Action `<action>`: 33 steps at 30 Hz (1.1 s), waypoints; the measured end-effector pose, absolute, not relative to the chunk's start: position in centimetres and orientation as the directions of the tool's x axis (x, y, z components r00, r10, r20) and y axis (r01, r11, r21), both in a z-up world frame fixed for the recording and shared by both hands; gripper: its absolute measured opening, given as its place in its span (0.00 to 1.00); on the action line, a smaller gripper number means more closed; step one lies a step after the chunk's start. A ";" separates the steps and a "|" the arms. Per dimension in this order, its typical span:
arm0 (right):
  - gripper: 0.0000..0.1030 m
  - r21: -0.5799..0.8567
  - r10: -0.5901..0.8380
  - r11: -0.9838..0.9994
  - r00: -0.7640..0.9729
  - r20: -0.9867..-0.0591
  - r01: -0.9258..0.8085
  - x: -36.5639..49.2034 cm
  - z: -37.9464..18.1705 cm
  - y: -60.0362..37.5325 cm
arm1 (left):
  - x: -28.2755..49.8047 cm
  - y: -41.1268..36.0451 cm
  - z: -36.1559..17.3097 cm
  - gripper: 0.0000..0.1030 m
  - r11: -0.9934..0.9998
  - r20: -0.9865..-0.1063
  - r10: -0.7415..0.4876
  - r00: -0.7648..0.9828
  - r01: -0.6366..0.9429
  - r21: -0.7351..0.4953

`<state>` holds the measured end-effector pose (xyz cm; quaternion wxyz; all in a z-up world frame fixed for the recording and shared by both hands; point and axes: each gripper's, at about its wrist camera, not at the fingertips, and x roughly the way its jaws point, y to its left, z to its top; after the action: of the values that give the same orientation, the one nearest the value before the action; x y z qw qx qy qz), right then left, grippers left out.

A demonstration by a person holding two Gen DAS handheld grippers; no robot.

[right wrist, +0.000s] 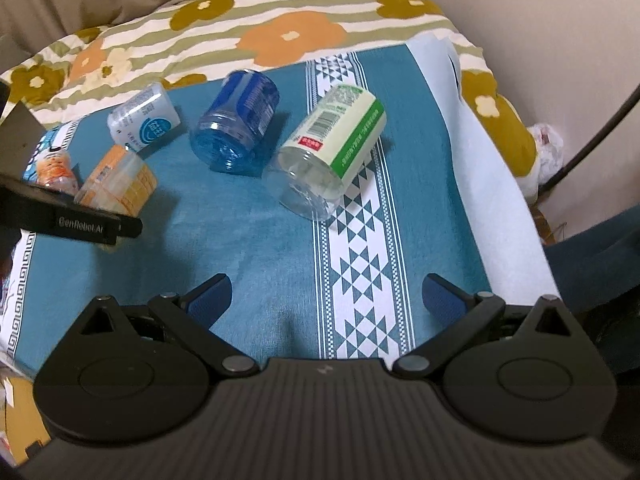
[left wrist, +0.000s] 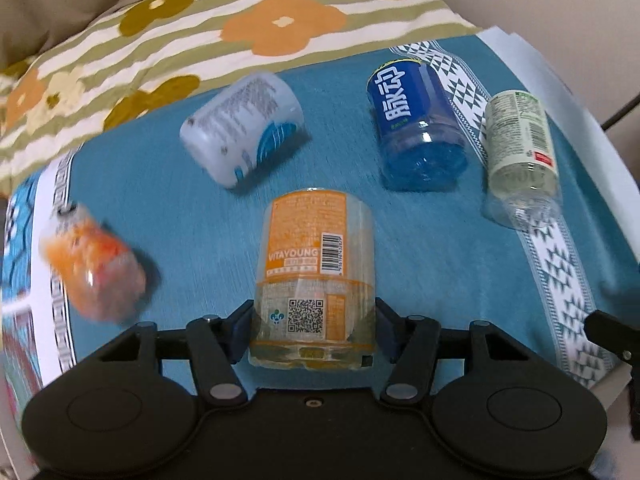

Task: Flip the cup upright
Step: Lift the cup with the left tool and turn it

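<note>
Several cut-bottle cups lie on their sides on a teal cloth (left wrist: 420, 248). My left gripper (left wrist: 314, 330) is shut on the base end of the orange-labelled VITAYOUNG cup (left wrist: 316, 264), which also shows in the right wrist view (right wrist: 118, 184). Around it lie a white cup (left wrist: 244, 128), a blue cup (left wrist: 416, 120), a green-labelled clear cup (left wrist: 520, 152) and a blurred orange cup (left wrist: 92, 256). My right gripper (right wrist: 326, 300) is open and empty above the cloth, nearer than the green-labelled cup (right wrist: 332, 148) and the blue cup (right wrist: 236, 120).
A flowered striped quilt (left wrist: 240, 20) lies behind the cloth. A white sheet (right wrist: 480, 160) borders the cloth on the right, where the surface drops off. The left gripper's body (right wrist: 60, 216) shows at the right view's left edge.
</note>
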<state>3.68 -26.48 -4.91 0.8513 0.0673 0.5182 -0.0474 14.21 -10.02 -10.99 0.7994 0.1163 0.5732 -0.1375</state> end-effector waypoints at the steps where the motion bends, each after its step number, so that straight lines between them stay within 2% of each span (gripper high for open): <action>1: 1.00 0.066 -0.006 0.988 0.462 -0.887 0.140 3.6 -4.8 -26.5 | 13.7 -10.0 -10.9 0.62 0.941 -0.948 -0.088 0.304 0.337 0.021; 15: 1.00 0.040 0.058 0.998 0.447 -0.892 -0.050 3.5 -4.7 -26.1 | 9.2 -9.4 -12.6 0.62 0.994 -0.946 -0.065 0.318 0.101 -0.035; 26: 1.00 0.028 0.070 0.994 0.420 -0.905 -0.106 4.0 -5.5 -26.3 | 9.2 -9.4 -13.4 0.63 0.996 -0.936 -0.038 0.349 0.086 -0.008; 27: 1.00 0.027 0.071 0.994 0.418 -0.906 -0.109 4.0 -5.6 -26.2 | 9.3 -9.4 -13.4 0.65 0.996 -0.937 -0.039 0.346 0.087 -0.010; 29: 1.00 0.028 0.073 0.993 0.418 -0.906 -0.113 4.0 -5.6 -26.1 | 9.2 -9.3 -13.4 0.82 0.997 -0.937 -0.044 0.347 0.080 -0.017; 31: 1.00 0.031 0.076 0.993 0.419 -0.905 -0.113 4.0 -5.5 -26.1 | 9.2 -9.2 -13.2 0.87 0.997 -0.933 -0.047 0.356 0.075 -0.021; 33: 1.00 0.032 0.078 0.993 0.421 -0.904 -0.114 4.0 -5.5 -26.0 | 9.0 -9.2 -12.9 0.88 0.997 -0.932 -0.046 0.360 0.077 -0.019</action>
<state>4.01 -26.00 -5.49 0.8428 -0.0171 0.5350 0.0569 9.03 -9.21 -12.95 0.8244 0.0139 0.5646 -0.0373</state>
